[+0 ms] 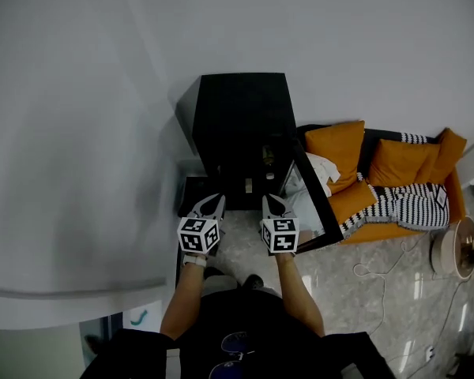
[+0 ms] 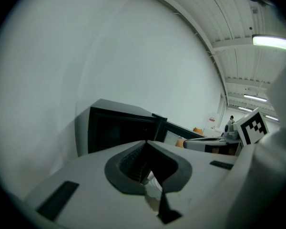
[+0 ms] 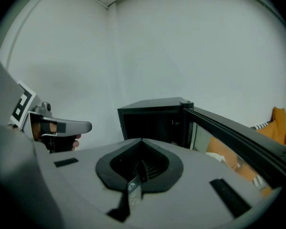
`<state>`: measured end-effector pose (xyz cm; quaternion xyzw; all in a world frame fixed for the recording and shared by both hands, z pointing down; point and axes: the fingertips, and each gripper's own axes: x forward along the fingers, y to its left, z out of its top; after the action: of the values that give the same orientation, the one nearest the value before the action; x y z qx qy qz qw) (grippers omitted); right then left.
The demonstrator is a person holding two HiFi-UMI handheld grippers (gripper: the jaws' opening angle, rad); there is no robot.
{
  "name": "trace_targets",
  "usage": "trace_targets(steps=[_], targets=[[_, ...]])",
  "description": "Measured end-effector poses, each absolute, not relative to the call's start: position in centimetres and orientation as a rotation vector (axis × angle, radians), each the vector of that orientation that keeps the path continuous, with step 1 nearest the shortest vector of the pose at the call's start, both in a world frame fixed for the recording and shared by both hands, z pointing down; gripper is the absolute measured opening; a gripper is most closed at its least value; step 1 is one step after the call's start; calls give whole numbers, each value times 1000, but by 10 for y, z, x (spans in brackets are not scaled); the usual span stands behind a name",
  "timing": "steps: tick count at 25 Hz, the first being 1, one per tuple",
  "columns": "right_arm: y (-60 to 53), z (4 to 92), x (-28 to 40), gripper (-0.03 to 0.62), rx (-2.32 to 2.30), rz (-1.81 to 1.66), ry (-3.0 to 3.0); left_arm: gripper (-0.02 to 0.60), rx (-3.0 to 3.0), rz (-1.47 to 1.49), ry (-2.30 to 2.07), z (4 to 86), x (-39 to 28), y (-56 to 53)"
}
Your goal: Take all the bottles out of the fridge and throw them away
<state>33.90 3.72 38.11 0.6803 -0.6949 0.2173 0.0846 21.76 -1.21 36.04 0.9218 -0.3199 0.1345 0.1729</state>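
Head view: left gripper and right gripper side by side, the fridge just ahead of both, its door swung open beyond the right gripper. Small items inside, too dim to identify.
Left gripper view: jaws together, empty; fridge straight ahead.
Right gripper view: jaws closed, nothing held; open fridge ahead.
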Motion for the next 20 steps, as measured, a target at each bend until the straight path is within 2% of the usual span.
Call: trace_targets(steps=[9, 20], targets=[[85, 389, 376, 8, 2125, 689, -1989, 5, 2670, 421, -751, 365, 271, 27], [78, 394, 361, 8, 2224, 727, -1901, 5, 2717, 455, -605, 370, 262, 13]])
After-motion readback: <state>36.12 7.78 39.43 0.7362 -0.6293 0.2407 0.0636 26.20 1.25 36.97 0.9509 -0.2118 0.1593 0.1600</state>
